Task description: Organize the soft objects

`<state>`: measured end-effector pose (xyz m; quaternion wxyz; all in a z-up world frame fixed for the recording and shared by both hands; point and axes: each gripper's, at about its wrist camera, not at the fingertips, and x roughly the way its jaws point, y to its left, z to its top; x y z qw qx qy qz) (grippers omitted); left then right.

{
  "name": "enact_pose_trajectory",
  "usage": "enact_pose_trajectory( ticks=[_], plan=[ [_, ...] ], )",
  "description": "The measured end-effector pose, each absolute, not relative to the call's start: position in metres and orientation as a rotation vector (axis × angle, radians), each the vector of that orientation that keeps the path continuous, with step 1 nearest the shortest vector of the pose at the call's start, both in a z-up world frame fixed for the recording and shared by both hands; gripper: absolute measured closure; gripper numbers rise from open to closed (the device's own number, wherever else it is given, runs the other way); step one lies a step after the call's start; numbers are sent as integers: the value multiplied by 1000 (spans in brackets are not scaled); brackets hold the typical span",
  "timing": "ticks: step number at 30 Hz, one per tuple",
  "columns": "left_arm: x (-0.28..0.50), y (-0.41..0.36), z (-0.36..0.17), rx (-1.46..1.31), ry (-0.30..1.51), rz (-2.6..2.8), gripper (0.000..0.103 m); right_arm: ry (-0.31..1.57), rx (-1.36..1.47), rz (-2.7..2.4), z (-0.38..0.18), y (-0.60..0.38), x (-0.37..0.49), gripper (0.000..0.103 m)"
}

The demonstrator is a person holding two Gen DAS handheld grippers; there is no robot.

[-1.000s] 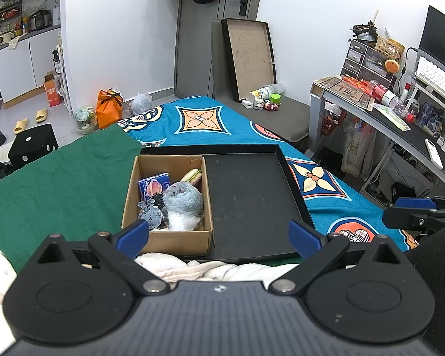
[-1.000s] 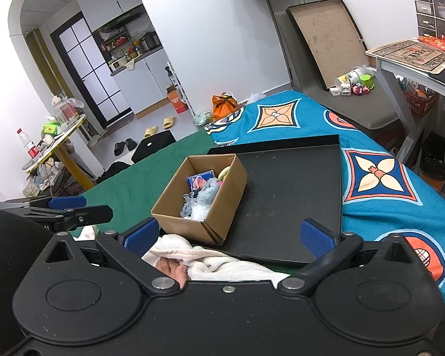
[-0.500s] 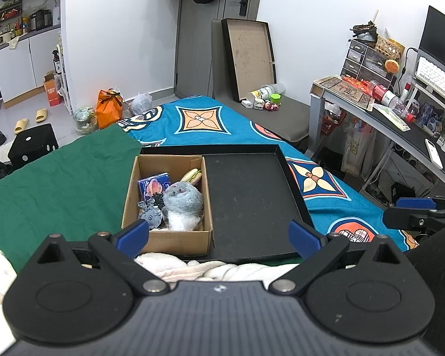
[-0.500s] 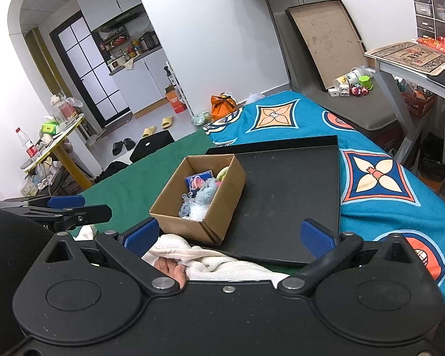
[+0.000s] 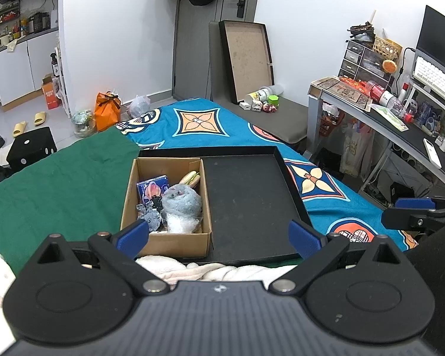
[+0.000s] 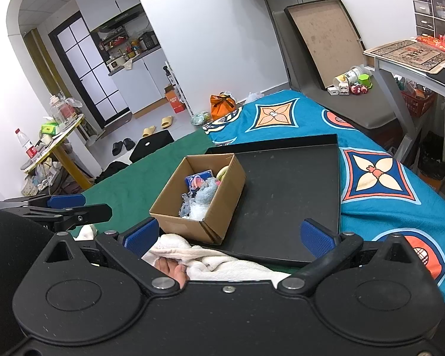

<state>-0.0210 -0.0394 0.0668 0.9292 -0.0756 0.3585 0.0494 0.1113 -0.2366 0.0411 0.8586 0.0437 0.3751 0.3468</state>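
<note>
An open cardboard box (image 5: 166, 237) (image 6: 219, 222) stands in the left part of a shallow black tray (image 5: 249, 204) (image 6: 287, 195) on the bed. In the box lie a grey-blue fluffy toy (image 5: 182, 200) (image 6: 206, 191), a blue card pack (image 5: 152, 188), a yellow-green plush (image 5: 190, 178) and crumpled clear plastic (image 5: 179, 224). My left gripper (image 5: 219, 234) is open and empty, held above the tray's near edge. My right gripper (image 6: 228, 233) is open and empty, a little to the right. A white towel (image 5: 210, 270) (image 6: 210, 261) lies just below both.
The bed has a green blanket (image 5: 53, 184) on the left and a blue patterned cover (image 5: 320, 184) on the right. A cluttered desk (image 5: 385, 112) stands at the right. A large box lid (image 5: 246, 59) leans on the far wall. A bare toe (image 6: 170, 267) shows under the towel.
The right wrist view has shifted slightly, so the box and tray sit a little further left and lower. The left gripper has not moved.
</note>
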Motion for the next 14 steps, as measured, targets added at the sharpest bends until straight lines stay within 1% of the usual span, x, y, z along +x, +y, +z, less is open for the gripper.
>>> enact_pose_trajectory(
  ticks=[14],
  plan=[
    [-21, -41, 67, -159, 729, 92, 3, 788, 90, 727, 42, -236, 111, 0]
  ],
)
